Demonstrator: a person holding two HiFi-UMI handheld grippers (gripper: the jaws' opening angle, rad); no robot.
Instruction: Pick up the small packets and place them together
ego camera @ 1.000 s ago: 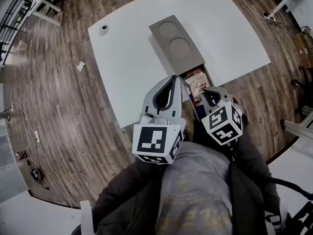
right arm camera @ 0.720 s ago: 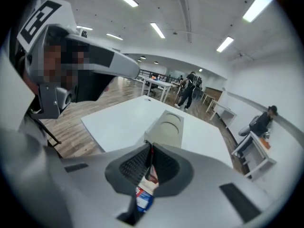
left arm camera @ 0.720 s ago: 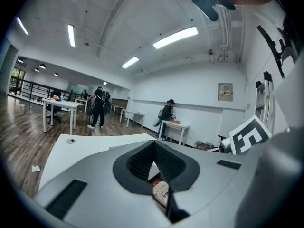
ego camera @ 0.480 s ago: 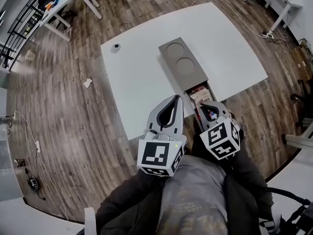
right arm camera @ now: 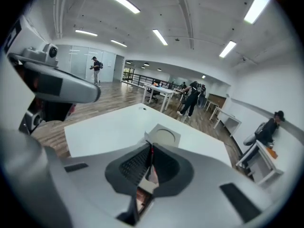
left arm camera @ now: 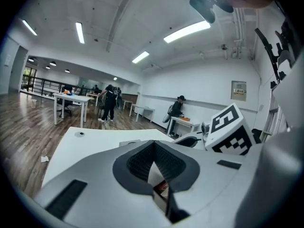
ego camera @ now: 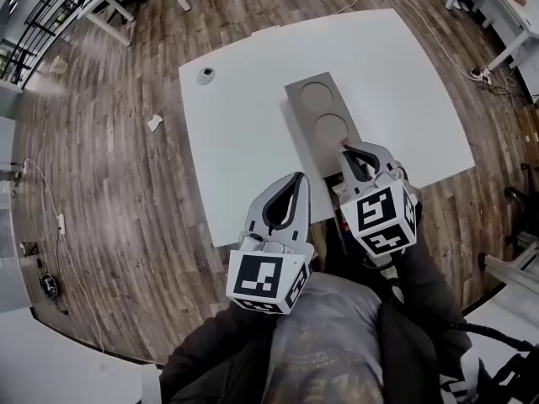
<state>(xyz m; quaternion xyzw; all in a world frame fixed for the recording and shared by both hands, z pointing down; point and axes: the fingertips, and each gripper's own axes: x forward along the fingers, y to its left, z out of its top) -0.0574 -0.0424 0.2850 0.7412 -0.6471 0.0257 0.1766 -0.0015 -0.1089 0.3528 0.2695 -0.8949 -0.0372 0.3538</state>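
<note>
My right gripper (ego camera: 345, 147) hangs over the near end of the grey box (ego camera: 316, 99), shut on a small white and red packet (right arm camera: 145, 136) whose thin edge pokes out between the jaws. In the right gripper view that gripper (right arm camera: 151, 146) points down at the box's round recesses (right arm camera: 163, 137). The open compartment with the other packets (left arm camera: 162, 186) lies under the grippers and is mostly hidden in the head view. Just left of the box, at the table's near edge, my left gripper (ego camera: 298, 176) is shut with nothing in it, its tips (left arm camera: 154, 143) touching.
The box lies on a white table (ego camera: 244, 124) with a small round object (ego camera: 205, 75) at its far left corner. A paper scrap (ego camera: 154, 123) lies on the wooden floor. More tables and several people stand far off in the room.
My right gripper has lifted out of the box's open compartment and moved forward over the box with a packet between its jaws. The left gripper has barely shifted.
</note>
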